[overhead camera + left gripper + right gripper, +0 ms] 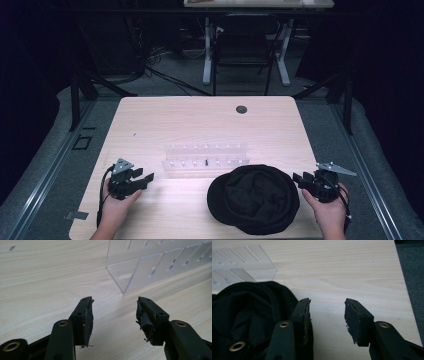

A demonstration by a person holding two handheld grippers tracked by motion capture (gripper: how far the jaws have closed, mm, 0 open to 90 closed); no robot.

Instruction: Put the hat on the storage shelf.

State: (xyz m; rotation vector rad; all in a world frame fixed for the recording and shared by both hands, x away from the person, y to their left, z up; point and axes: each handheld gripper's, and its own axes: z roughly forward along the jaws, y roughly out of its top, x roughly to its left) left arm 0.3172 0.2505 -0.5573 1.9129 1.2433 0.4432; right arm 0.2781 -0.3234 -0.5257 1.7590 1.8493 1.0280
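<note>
Black hat (254, 197) at table's (165, 115) 6 o'clock, clear acrylic rack (206, 159) just behind; nothing gripped

Looks like pre-grasp: right gripper (301, 180) at hat's 3 o'clock, left gripper (145, 180) at 9, both w/ jaws wide, empty; next prob. needs closing on hat's edge

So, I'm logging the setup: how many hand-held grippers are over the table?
2. The left hand-held gripper sits at the table's near left, jaws open; the right hand-held gripper is at the near right beside the black hat, also open.
</note>
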